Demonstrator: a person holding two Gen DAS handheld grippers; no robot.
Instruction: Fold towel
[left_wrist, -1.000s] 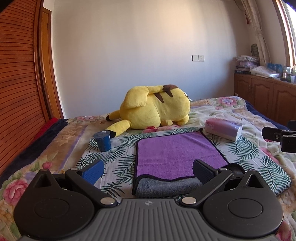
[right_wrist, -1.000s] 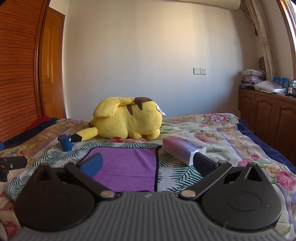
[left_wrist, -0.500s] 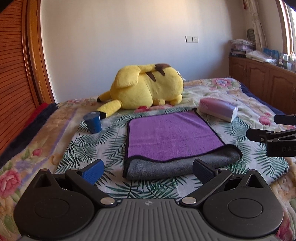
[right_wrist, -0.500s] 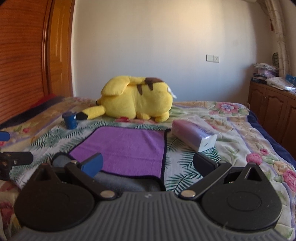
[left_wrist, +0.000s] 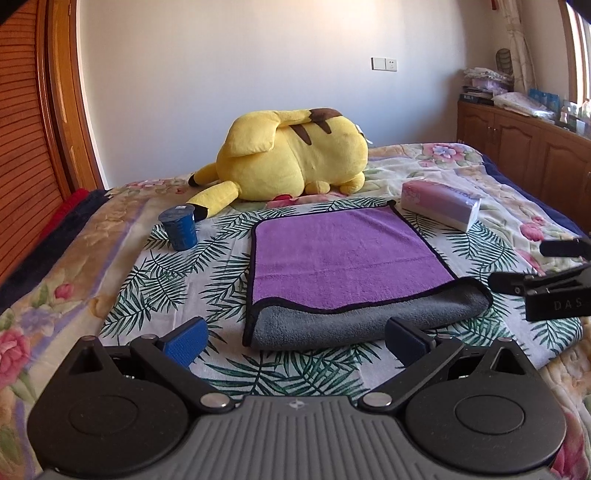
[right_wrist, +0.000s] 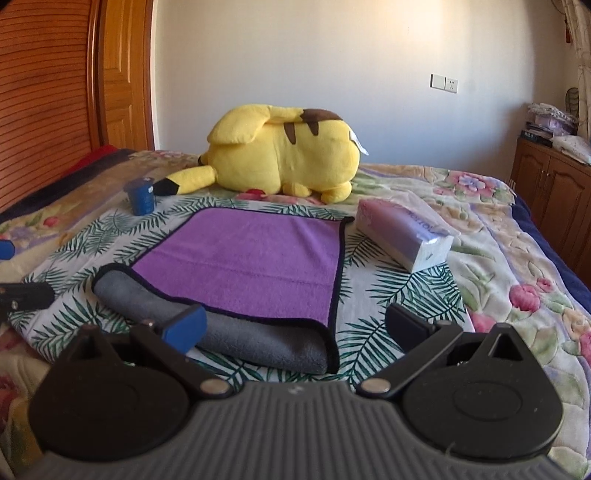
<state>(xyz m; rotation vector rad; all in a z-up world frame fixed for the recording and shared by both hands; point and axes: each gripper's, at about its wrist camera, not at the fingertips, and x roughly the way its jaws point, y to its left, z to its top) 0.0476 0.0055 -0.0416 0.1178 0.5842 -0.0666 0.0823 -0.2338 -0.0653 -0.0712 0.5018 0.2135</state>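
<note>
The towel (left_wrist: 351, 258) lies folded once on the bed (left_wrist: 155, 280), in front of the yellow plush (left_wrist: 295, 151). I have pulled both grippers back from it. My left gripper (left_wrist: 295, 338) and right gripper (right_wrist: 295, 328) are spread wide, holding nothing. One fold looks done.

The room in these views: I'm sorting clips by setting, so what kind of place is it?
Most likely a home bedroom. The towel lies on a bed with a floral quilt, a yellow plush toy rests behind it, and wooden cabinets line the wall.
</note>
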